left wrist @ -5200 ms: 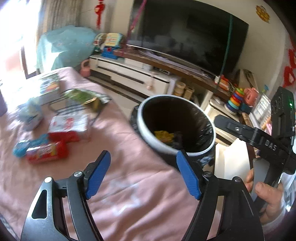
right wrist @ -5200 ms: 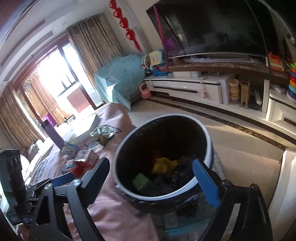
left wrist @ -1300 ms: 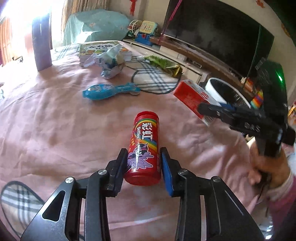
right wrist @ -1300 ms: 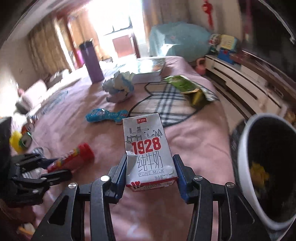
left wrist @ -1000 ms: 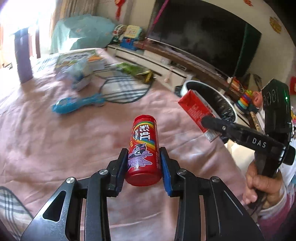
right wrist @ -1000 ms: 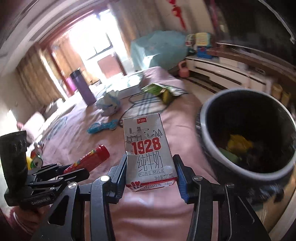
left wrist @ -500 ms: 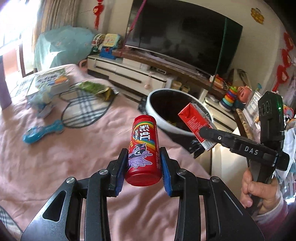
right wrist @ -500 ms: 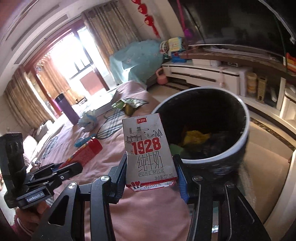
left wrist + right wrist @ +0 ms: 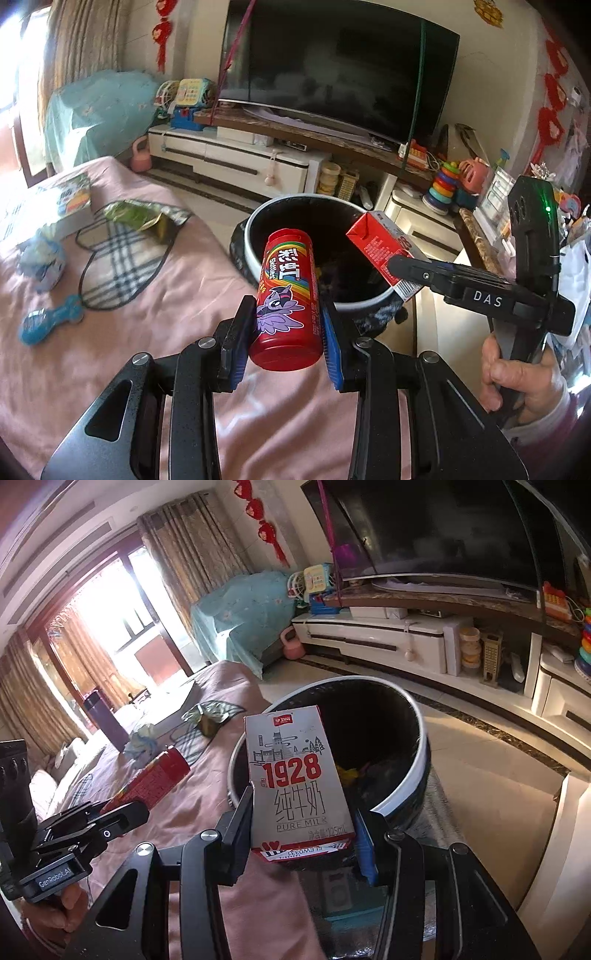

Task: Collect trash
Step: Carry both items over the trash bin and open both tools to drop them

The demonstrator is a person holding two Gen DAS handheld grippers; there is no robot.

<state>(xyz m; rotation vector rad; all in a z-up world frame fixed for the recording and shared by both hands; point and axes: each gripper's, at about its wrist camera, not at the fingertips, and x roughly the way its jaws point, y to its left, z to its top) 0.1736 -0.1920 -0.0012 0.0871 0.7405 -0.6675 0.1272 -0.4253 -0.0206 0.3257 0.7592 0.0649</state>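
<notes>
My left gripper point(image 9: 288, 350) is shut on a red Skittles tube point(image 9: 288, 295) and holds it at the near rim of the round black trash bin point(image 9: 255, 236) beside the bed. My right gripper point(image 9: 303, 834) is shut on a grey and red 1928 milk carton point(image 9: 295, 775) just over the bin's near rim point(image 9: 406, 794); the carton also shows in the left wrist view point(image 9: 376, 251) above the bin's right side. Yellow trash point(image 9: 349, 773) lies inside the bin.
On the pink bedspread point(image 9: 110, 332) lie a blue wrapper point(image 9: 48, 321), a crumpled light-blue packet point(image 9: 40, 258), a green snack bag point(image 9: 144, 218) and a book point(image 9: 55, 206). A TV stand point(image 9: 240, 158) with toys is behind the bin.
Both grippers have swung from over the bed toward the bin, carrying the tube and the carton. The bin now sits closer, right behind both items.
</notes>
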